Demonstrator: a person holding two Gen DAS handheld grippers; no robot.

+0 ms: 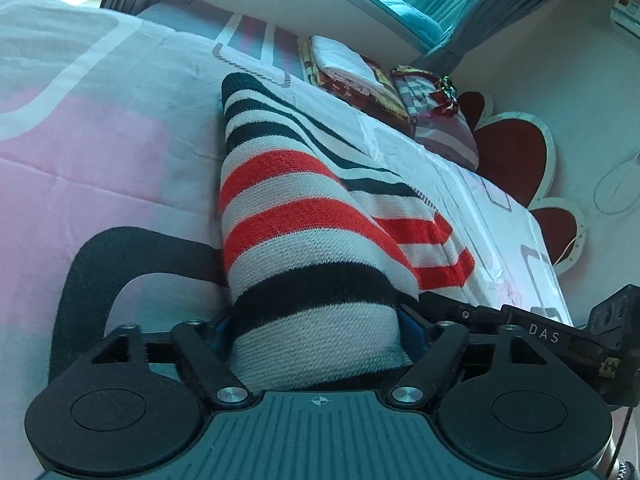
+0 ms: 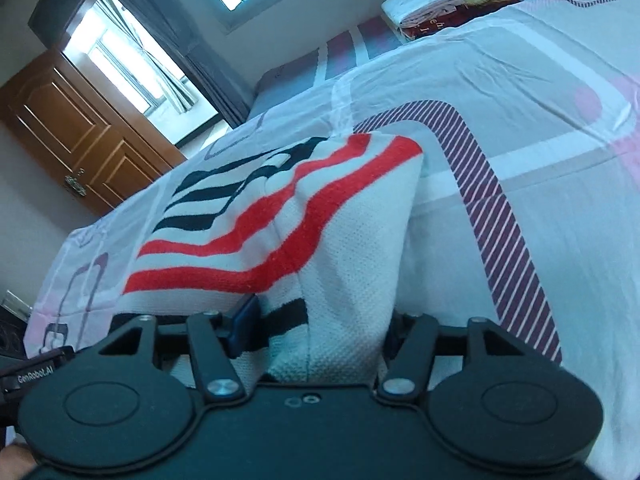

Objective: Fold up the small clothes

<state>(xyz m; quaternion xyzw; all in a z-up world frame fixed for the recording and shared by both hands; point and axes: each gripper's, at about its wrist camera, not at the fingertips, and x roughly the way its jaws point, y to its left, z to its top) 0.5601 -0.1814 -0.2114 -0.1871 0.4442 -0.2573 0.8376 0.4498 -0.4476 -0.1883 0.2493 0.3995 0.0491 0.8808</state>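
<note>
Garment: a knitted striped top (image 1: 288, 216), white with black and red bands, lies on a bed (image 1: 100, 152) under a pink-and-white patterned cover; one end is raised into both grippers.
Left gripper (image 1: 320, 320): at the bottom centre of the left wrist view, the knit bunched thick between its blue pads and filling the gap; jaws part-way spread, pinching the fabric.
Right gripper (image 2: 316, 320): at the bottom centre of the right wrist view, a fold of the top (image 2: 280, 220) between its fingers; the left blue pad (image 2: 244, 316) presses the cloth, the other is hidden.
Edges and room: in the left wrist view bare cover spreads left of the garment; folded bedding (image 1: 352, 76) sits at upper centre, a red headboard (image 1: 516, 152) at right.
Long axis: in the left wrist view, from bottom centre toward upper left of centre.
</note>
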